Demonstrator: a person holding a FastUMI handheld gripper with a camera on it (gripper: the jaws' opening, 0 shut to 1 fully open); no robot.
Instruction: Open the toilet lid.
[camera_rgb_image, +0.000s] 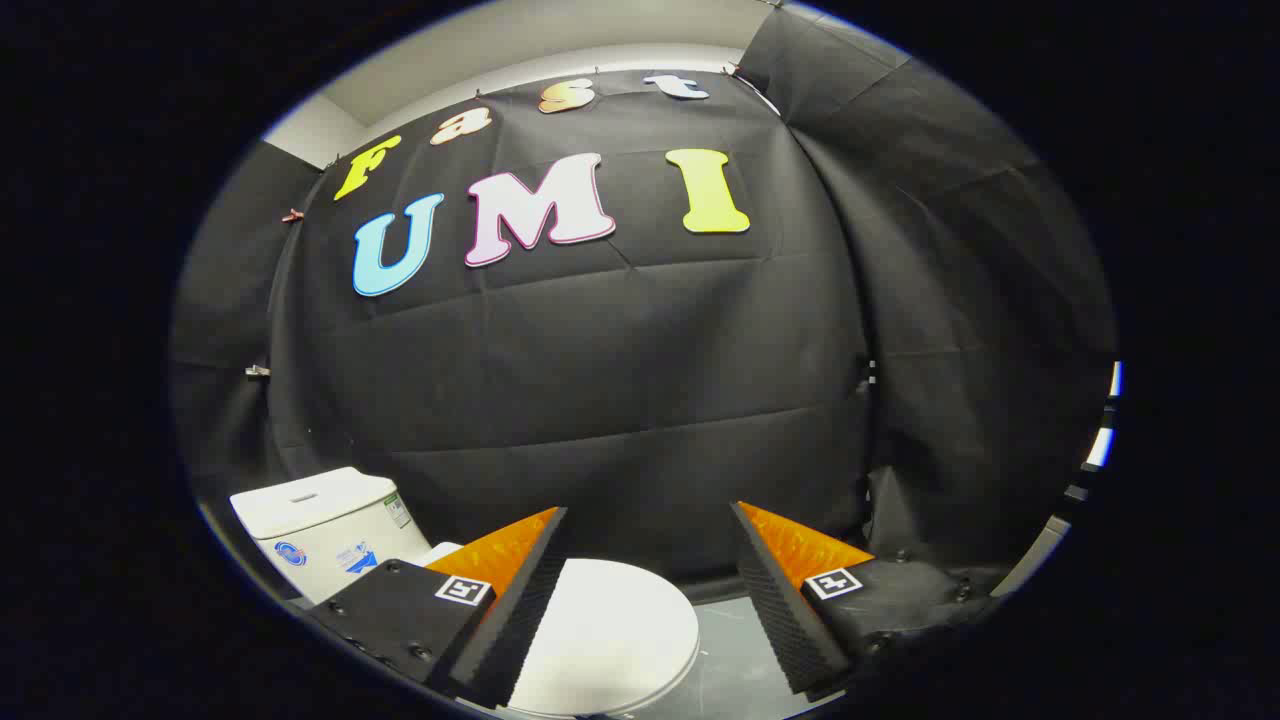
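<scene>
Toilet lid (610, 640) smooth, oval; tool (650, 520) agape

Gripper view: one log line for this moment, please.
phase: approach | gripper: open, holding nothing | toilet lid: closed, below and between fingers, untouched | tank: beyond left finger

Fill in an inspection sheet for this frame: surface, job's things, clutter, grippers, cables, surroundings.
Surface: grey floor beside the toilet, bare where visible.
Job's things: toilet lid lies closed on the bowl, below and between the fingers; cistern stands behind it, by the booth wall.
Clutter: nothing seen.
Grippers: hand-held gripper open, fingers spread wide above the lid, touching nothing.
Cables: nothing seen.
Surroundings: black cloth wall behind and to the side, held up by small clips; a pale ceiling strip above.
</scene>
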